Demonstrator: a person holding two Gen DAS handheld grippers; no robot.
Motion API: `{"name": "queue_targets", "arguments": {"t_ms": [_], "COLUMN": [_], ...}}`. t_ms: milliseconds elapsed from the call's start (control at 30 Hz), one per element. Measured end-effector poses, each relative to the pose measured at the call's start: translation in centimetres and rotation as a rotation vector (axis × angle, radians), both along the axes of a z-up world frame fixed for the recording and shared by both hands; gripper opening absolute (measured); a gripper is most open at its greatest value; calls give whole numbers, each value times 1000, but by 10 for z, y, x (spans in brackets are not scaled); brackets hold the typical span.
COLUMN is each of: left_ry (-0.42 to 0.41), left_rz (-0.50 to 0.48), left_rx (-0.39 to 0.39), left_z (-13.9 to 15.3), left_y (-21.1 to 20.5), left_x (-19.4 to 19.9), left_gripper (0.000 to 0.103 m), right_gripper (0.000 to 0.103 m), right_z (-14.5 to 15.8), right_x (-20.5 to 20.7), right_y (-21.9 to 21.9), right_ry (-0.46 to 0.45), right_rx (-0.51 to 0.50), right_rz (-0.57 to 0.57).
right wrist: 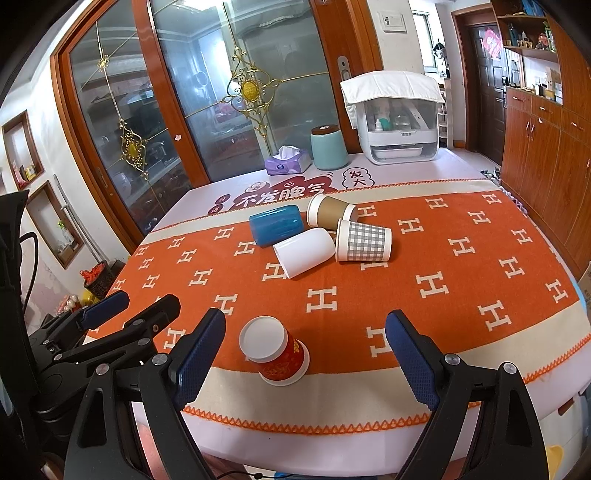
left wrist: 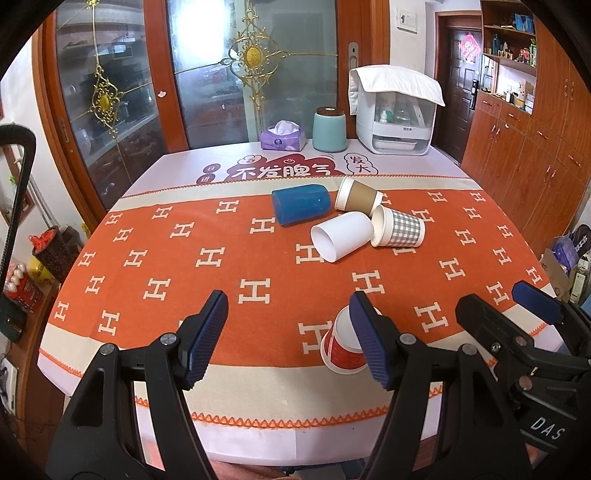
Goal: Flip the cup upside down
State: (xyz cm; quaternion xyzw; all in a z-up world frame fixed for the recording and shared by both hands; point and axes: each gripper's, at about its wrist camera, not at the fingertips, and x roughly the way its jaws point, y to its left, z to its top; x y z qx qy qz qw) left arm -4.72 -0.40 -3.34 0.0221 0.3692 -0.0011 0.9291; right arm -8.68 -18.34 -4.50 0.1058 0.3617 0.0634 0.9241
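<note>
Both grippers, left gripper (left wrist: 288, 339) and right gripper (right wrist: 308, 354), hover with jaws spread wide, holding nothing. Between the right gripper's fingers, toward 11 o'clock, the red-and-white paper cup (right wrist: 277, 350) stands mouth-down on the orange patterned tablecloth (right wrist: 461, 280).

Far wall: sliding glass doors (left wrist: 207, 74) in orange-brown wooden frames, gold ornaments on the panes.
Right side: wooden cabinets (left wrist: 524, 155) beneath open shelves (left wrist: 511, 33); dark entry door (left wrist: 461, 74) beyond.
Worktop (right wrist: 461, 258): orange H-patterned cloth.
Light: bright glare on glass.
</note>
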Motion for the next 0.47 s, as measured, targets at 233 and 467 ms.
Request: {"name": "queue_targets", "arguments": {"t_ms": [233,467], "left_ry": [-1,5], "left_rz": [1,6], "left_rx": [2,7], "left_z": [1,-1], "left_y": [-1,-3], "left_x": [0,0], "left_gripper": [66,66], "right_gripper": [89,89], "right_z": [0,-3], "right_x": [0,0], "right_y": [0,1], "right_ry": [-1,3], "right_rx": [-2,-1], "right_rz": [0,1]}}
